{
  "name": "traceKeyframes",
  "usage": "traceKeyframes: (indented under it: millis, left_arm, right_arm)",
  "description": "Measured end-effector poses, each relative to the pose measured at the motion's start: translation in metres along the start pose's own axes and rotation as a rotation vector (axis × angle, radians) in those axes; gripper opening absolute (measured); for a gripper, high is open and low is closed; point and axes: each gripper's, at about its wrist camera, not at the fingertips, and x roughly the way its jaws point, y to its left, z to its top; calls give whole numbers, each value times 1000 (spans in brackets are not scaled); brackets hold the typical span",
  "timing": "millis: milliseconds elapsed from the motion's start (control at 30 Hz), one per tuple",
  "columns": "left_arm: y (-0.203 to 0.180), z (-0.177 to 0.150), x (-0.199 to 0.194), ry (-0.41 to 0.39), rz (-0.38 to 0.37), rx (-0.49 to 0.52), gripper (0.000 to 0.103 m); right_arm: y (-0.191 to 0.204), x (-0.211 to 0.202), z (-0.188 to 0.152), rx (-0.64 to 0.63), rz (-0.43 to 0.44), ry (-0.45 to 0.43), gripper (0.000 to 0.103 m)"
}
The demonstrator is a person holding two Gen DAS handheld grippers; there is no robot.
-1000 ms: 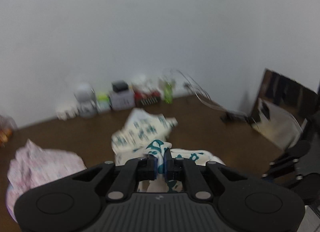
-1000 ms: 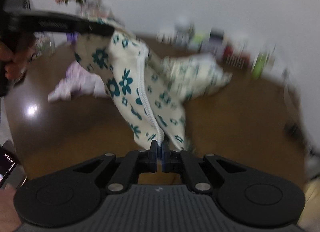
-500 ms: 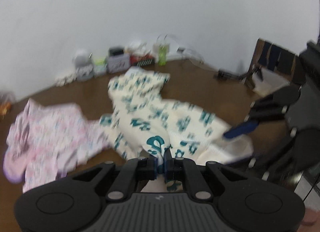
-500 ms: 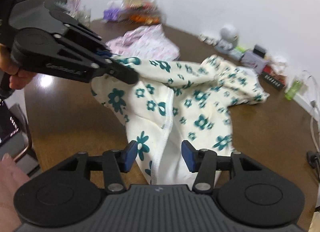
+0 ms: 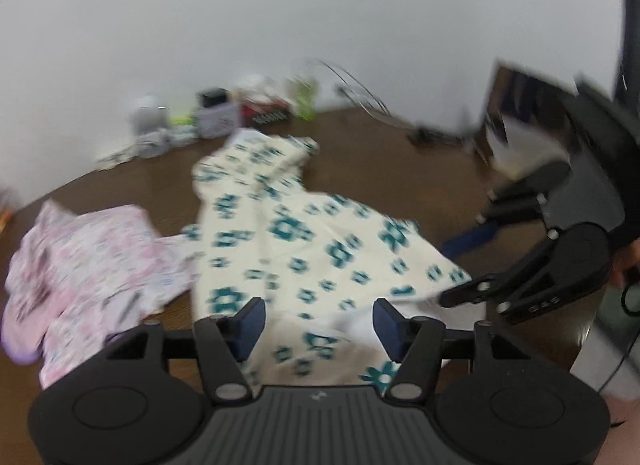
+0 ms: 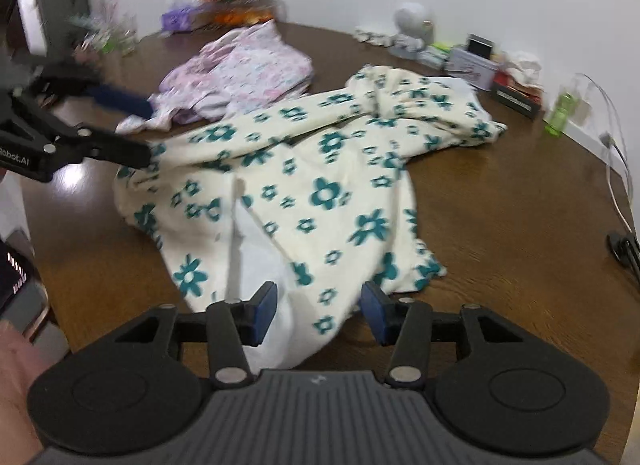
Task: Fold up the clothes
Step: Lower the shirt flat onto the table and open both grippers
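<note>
Over the near table edge: two hand-held grippers hang above a spread garment on a dark brown wooden table (image 6: 500, 217).
Left gripper (image 5: 319, 321): its jaws are opening, blue pads wide apart; the cloth lies under the gap, neither pad pressing on it, so the garment is released.
Right gripper (image 6: 318, 311): jaws parted and released, blue pads clear of the fabric, which passes beneath the gap and lies loose.
Task garment: a cream garment with teal flowers (image 6: 320, 169) lies rumpled but mostly flat on the table, its white lining turned out at the near hem, a sleeve bunched at the far end.
Between the tools: seen from the right wrist, the left gripper reaches in from the left edge, its tips at the garment's left border; whether they touch it is unclear.
Second garment: a pink-and-lilac printed garment (image 5: 92, 261) sits crumpled just beside the flowered one, touching its far-left edge.
Far edge: small boxes, a green bottle (image 6: 564, 109) and blurred clutter line the white wall (image 5: 280, 17).
</note>
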Motion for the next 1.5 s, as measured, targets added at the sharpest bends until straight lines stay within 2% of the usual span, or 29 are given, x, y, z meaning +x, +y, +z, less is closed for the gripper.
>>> traceKeyframes:
  millis: [100,167,200,300,467,500,533,567,600,633,867,1000,1067,1167,1233,1300,1400,1433,1467,1500]
  left_arm:
    - [-22,6,31,89,69,93,58]
    - [-25,5,45,124,106,121,58]
    - [-25,5,50,140,119,127,58]
    - [-16,4,61,173,130,98,58]
    - [-5,4,76,225,108,51,55]
    - [-3,4,79,241,103,46,52]
    - [-2,3,82,250,97,47,43]
    - [-1,1,83,258,91,47,23]
    - [0,0,83,261,80,43,10]
    - [1,-1,80,257,68,39,3]
    - [-2,-13,20,118,65,72,2]
    - [-9,-27,-16,74,47,82,1]
    - [-14,-38,-26,77,32,88,1]
    - [-17,-55,-33,96,7,87,0]
    - [-17,-65,-35,108,-1,74,0]
    - [-14,-70,-36,104,14,66,1]
    - [-9,-73,-37,88,49,63,11]
    - [-7,-72,-37,81,65,66,18]
    - [-5,-72,-36,75,81,74,31]
    - [-6,-71,-35,68,95,97,37]
  right_arm:
    - [10,12,2,-44,-55,44,48]
    - [7,18,-1,-41,-73,67,45]
    - [6,20,-3,-39,-82,78,40]
    - [0,21,-11,-16,-66,84,12]
    - [-2,12,-19,32,-13,32,5]
    - [-1,9,-19,34,-7,13,5]
    - [0,5,-20,36,-2,-6,5]
    - [1,1,-20,39,6,-21,5]
    - [1,-3,-21,43,13,-36,5]
    - [2,-7,-21,46,21,-50,5]
    - [12,-17,-31,82,135,-55,5]
    - [20,-16,-34,79,186,-50,5]
    - [22,-14,-35,81,203,-40,7]
    - [20,-14,-36,99,225,-34,24]
    - [17,-20,-38,100,203,-55,34]
    - [11,-26,-43,84,156,-68,37]
    - [7,-27,-53,-6,32,-67,49]
    - [7,-25,-55,-46,-15,-61,55]
    - [6,-21,-57,-80,-40,-58,58]
    - [5,-17,-56,-99,-52,-58,61]
